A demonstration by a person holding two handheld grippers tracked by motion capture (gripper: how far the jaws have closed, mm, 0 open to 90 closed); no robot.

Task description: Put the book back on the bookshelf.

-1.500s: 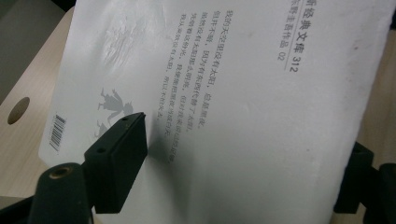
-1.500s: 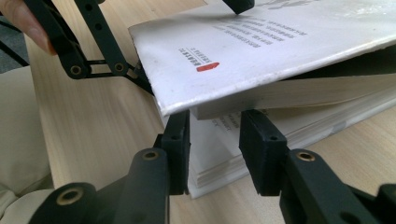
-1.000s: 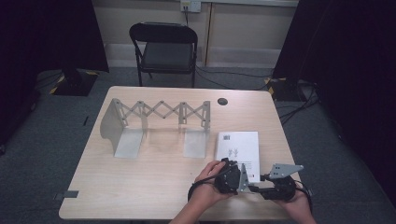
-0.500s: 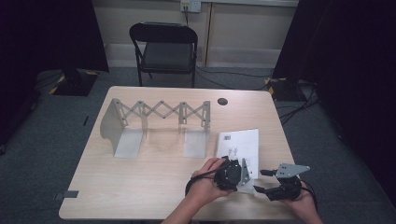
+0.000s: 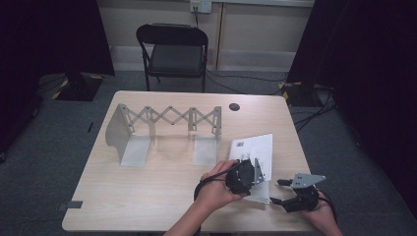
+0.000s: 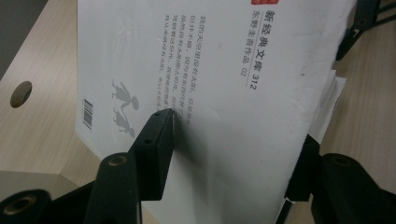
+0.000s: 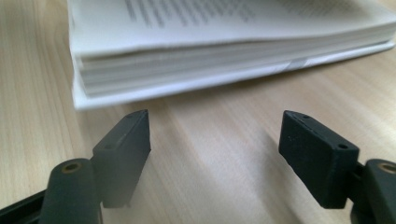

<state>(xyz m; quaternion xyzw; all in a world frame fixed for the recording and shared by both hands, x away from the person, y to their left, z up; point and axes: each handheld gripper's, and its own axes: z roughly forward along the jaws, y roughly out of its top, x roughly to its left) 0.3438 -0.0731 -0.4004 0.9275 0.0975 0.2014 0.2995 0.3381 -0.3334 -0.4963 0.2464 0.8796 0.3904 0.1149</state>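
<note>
- The left gripper (image 5: pixel 248 172) is clenching a white book (image 5: pixel 253 157), one jaw pressing on the printed back cover and the other sitting at the book's edge, as the left gripper view shows; its jaws have just been closing on the book.
- The book (image 6: pixel 224 93) is lying near the table's (image 5: pixel 147 196) 4 o'clock corner in the high view, its near end tilting up off the wood while its far end is resting on the tabletop.
- In the left gripper view, a barcode (image 6: pixel 87 113) is sitting toward 9 o'clock on the cover, with two small grey figures (image 6: pixel 122 105) just beside it.
- The right gripper (image 5: pixel 280 191) is sitting at 4 o'clock of the book, just beside its near corner; its jaws are standing released with bare table between them, having just been opening.
- In the right gripper view, the book's page block (image 7: pixel 224 51) is lying at 12 o'clock of the right gripper (image 7: pixel 215 135), apart from both pads.
- A grey expanding rack (image 5: pixel 167 130) is standing well apart from the book, toward 9 o'clock across the table.
- A black folding chair (image 5: pixel 173 49) is standing beyond the table's far edge at 12 o'clock.
</note>
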